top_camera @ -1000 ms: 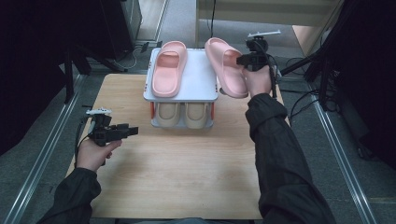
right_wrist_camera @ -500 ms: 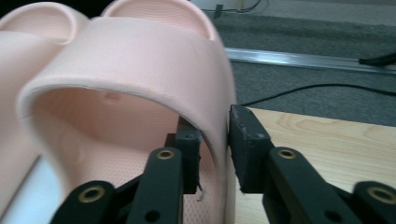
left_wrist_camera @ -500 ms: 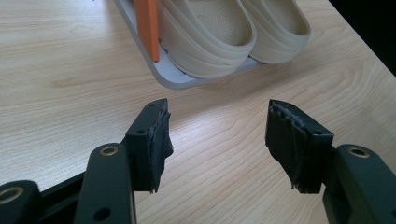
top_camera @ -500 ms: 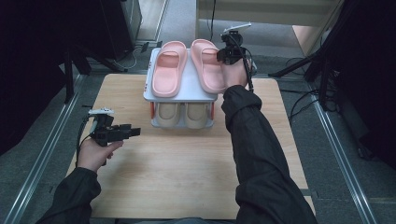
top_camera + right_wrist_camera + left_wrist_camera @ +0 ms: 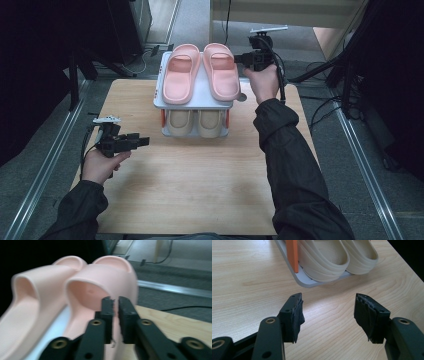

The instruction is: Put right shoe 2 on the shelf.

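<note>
Right arm reached far forward, right gripper (image 5: 239, 58) clamped on the right pink slipper (image 5: 221, 70) edge atop the rack (image 5: 200, 98). Left gripper (image 5: 328, 312) hovered low over table (image 5: 190, 175), jaws apart (empty). Beige slippers (image 5: 192, 121) sat on the lower shelf.

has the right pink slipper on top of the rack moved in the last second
Yes. The right pink rubber slipper, pinched by the right tool, slid left onto the grey two-tier rack, beside its mate.

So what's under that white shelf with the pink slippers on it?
A pair of beige slippers sits on the lower tier, under the white shelf. Their far ends are covered by it.
</note>
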`<state>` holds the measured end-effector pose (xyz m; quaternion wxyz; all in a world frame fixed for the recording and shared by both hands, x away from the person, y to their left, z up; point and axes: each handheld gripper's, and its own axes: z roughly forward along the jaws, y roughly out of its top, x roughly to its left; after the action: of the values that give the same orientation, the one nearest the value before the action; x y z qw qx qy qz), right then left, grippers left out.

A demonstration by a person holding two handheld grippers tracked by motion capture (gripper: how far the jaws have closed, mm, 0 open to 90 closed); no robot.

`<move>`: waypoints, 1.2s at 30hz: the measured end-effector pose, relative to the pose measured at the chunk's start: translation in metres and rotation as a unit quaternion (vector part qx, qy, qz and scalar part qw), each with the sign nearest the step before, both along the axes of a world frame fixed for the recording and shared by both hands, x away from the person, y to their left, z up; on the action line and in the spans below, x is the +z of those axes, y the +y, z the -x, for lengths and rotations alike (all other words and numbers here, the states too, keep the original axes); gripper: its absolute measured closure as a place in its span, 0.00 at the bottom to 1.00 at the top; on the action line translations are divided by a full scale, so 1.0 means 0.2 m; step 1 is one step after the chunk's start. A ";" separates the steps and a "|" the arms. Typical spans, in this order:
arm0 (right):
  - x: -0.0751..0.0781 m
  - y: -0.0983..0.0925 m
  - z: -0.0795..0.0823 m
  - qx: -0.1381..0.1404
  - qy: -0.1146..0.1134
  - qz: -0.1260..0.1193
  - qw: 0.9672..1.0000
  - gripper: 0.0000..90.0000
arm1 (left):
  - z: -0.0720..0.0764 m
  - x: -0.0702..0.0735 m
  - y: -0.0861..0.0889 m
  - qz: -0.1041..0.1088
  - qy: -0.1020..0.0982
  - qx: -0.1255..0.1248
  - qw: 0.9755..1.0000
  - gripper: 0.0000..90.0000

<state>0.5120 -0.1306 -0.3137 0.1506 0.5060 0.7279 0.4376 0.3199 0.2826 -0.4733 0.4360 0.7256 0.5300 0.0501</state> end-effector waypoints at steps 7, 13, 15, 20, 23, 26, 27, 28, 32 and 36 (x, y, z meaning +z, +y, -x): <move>-0.14 -0.06 -0.11 -0.016 0.005 0.016 1.000 0.95 | 0.00 -0.01 0.01 0.001 0.001 -0.001 1.000 0.45; -0.18 0.00 -0.12 0.006 0.005 0.020 1.000 0.98 | -0.01 -0.01 0.02 0.005 0.003 0.002 1.000 0.45; -0.18 0.02 -0.11 0.014 0.006 0.021 1.000 0.98 | -0.01 -0.01 0.02 0.003 0.004 0.001 1.000 0.45; -0.19 0.07 -0.07 0.028 0.002 0.016 0.999 0.98 | -0.01 0.00 0.02 0.005 0.000 -0.001 1.000 0.45; -0.20 0.09 -0.05 0.034 -0.002 0.014 0.999 0.99 | -0.01 -0.01 0.01 0.004 0.003 -0.002 1.000 0.45; -0.21 0.09 -0.04 0.039 -0.002 0.003 0.999 1.00 | -0.01 -0.01 0.01 0.005 0.003 -0.002 1.000 0.45; -0.21 0.09 -0.04 0.043 -0.001 -0.002 0.999 1.00 | -0.01 -0.01 0.01 0.003 0.003 -0.002 1.000 0.45; -0.21 0.09 -0.04 0.045 -0.001 -0.005 0.999 1.00 | -0.02 -0.01 0.01 0.002 0.003 -0.003 1.000 0.45; -0.21 0.08 -0.03 0.047 -0.005 -0.004 0.999 0.99 | -0.02 -0.02 0.01 0.002 0.006 -0.004 1.000 0.45; -0.20 0.04 0.04 0.053 -0.016 -0.005 0.998 0.99 | -0.03 -0.01 0.00 0.001 0.004 -0.007 1.000 0.45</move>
<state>0.5036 -0.1223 -0.3535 0.1364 0.4606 0.7488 0.4566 0.3254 0.2831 -0.4763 0.4349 0.7292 0.5265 0.0437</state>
